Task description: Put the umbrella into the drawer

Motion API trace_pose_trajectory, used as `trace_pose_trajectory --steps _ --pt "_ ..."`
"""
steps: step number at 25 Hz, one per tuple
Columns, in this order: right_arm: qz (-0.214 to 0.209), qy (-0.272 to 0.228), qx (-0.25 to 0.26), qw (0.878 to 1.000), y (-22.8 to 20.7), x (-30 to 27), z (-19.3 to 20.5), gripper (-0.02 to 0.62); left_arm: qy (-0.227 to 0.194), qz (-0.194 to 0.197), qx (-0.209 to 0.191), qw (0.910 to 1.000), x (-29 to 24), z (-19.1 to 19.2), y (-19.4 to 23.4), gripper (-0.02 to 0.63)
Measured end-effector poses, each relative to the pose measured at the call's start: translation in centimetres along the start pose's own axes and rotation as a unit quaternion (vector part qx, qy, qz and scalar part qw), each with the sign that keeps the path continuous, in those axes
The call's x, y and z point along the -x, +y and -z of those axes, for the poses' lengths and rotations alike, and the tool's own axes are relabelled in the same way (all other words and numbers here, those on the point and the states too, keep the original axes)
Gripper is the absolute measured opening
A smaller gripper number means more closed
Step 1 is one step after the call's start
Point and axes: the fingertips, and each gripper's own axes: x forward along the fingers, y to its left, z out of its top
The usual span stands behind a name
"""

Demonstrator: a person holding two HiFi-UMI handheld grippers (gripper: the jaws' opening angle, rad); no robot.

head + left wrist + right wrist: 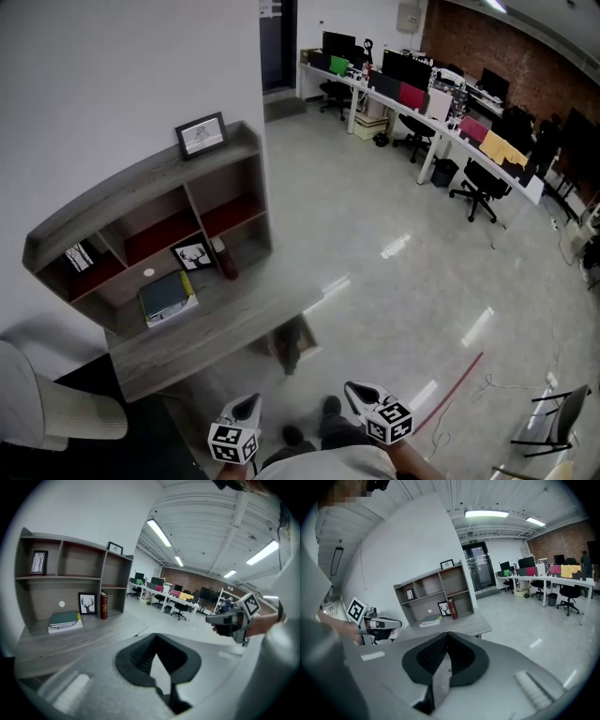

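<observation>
No umbrella shows in any view, and I cannot make out a drawer. A grey wooden desk carries a shelf unit against the white wall. A dark object sits under the desk's front edge; I cannot tell what it is. My left gripper and right gripper hang side by side at the bottom of the head view, short of the desk and above the floor. In the left gripper view the left gripper is shut and empty. The right gripper also has its jaw tips together with nothing between them.
On the desk lie a stack of books, a deer picture and a red book. A framed picture tops the shelf. A white cushioned seat stands at left. Office desks with chairs line the far right.
</observation>
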Motion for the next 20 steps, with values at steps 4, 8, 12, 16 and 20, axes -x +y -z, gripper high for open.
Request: trace_pose_trajectory --steps 4,8,12,16,20 --pt "0.007 -0.003 0.012 1.0 0.5 1.6 0.2 0.006 0.0 0.01 0.001 1.0 0.7 0.4 -0.8 0.002" --pt "0.01 -0.01 0.012 1.0 0.3 2.8 0.3 0.006 -0.008 0.007 0.009 0.9999 1.4 0.2 -1.6 0.002" --pt "0.005 -0.015 0.006 1.0 -0.2 3.5 0.1 0.006 -0.018 0.002 0.02 0.9996 1.8 -0.5 -2.5 0.002" --pt "-0.004 -0.018 0.007 1.0 -0.8 3.9 -0.6 0.006 -0.02 0.0 0.028 0.9994 1.8 -0.9 -3.5 0.002" --pt "-0.016 -0.016 0.013 1.0 -1.6 4.2 -0.9 0.006 -0.018 0.0 0.028 0.9994 1.2 -1.0 -4.7 0.002"
